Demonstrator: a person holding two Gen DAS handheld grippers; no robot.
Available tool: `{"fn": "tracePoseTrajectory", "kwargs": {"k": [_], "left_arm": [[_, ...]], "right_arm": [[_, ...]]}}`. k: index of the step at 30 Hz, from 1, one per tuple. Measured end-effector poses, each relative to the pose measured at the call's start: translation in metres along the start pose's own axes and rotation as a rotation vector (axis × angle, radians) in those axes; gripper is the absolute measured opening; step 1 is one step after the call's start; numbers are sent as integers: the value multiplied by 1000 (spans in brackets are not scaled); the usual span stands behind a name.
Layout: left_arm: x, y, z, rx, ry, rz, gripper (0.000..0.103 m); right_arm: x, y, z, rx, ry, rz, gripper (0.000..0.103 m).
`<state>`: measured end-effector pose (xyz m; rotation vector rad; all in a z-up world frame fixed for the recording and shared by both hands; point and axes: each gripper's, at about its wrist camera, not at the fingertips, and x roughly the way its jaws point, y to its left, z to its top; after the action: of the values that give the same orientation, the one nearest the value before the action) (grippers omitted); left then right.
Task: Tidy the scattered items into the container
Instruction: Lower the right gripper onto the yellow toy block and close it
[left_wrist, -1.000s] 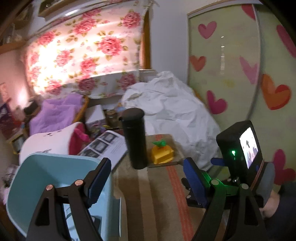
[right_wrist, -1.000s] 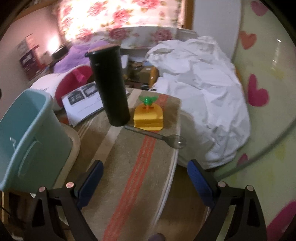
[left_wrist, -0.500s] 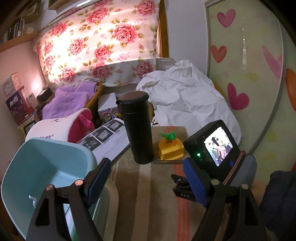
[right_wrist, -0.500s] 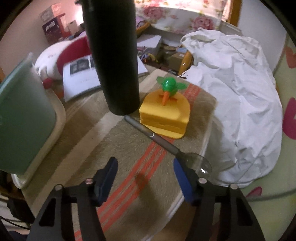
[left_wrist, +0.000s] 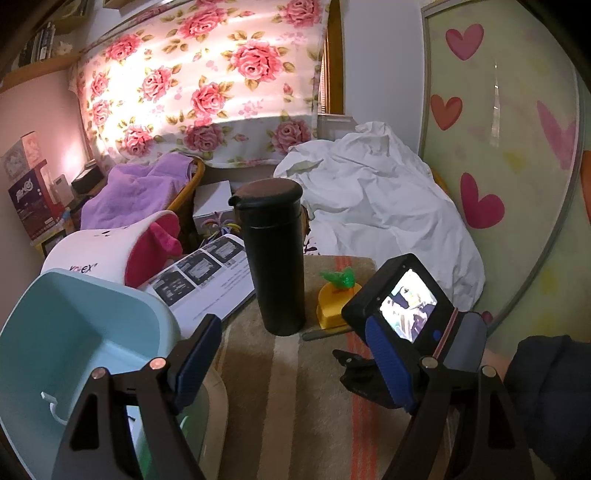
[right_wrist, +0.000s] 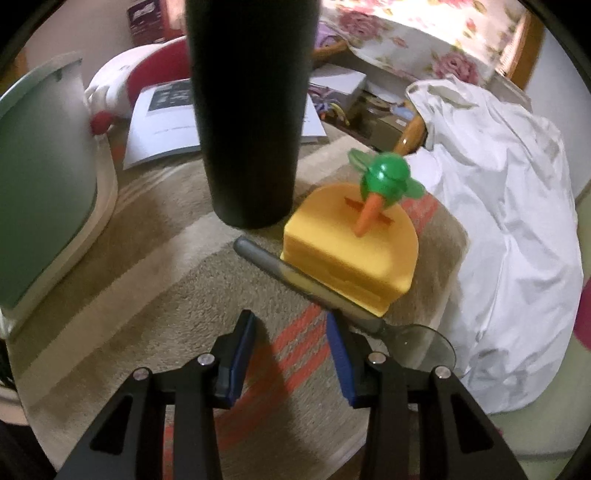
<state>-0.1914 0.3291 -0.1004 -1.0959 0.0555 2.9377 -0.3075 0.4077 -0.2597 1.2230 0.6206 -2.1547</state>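
- Since the earlier frames the right claw (right_wrist: 291, 354) has dropped close to the surface (right_wrist: 155, 295) and its jaws have just been closing to roughly half width — nothing sits between them, only striped cloth.
- Landmark: the black flask (right_wrist: 251, 110), standing upright on the surface.
- Just right of the flask's base sits the yellow toy block (right_wrist: 351, 254) with a green-topped carrot peg; the block appears to touch or nearly touch the flask.
- On the near side of the flask and the block lies the spoon (right_wrist: 325, 291), handle end close to the flask's foot, bowl pointing away toward the surface's edge beside the white bedding (right_wrist: 509, 206).
- The right claw's right finger is just beside the spoon's neck, possibly touching; the spoon is outside the jaws, not between them.
- Left of the flask stands the pale blue container (left_wrist: 74, 339); what shows of its inside holds no task item, so I judge the tidying barely begun — flask, block and spoon are all still out.
- The left claw (left_wrist: 291, 365) is wide open and empty, hanging over the container's near rim, on the container side of the flask.
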Motion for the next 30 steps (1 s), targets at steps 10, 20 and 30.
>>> {"fn": "tracePoseTrajectory", "kwargs": {"k": [10,20,30], "left_arm": [[12,5,4,-15,30,-13,83],[15,9,5,-33,41,-26,83],[16,13,5,-41,41,-25,83]], "right_arm": [[10,1,10,-98,-6,-51,43],[12,6,5,-83,24,16,16],[11,0,3,-16,5,43,0]]}}
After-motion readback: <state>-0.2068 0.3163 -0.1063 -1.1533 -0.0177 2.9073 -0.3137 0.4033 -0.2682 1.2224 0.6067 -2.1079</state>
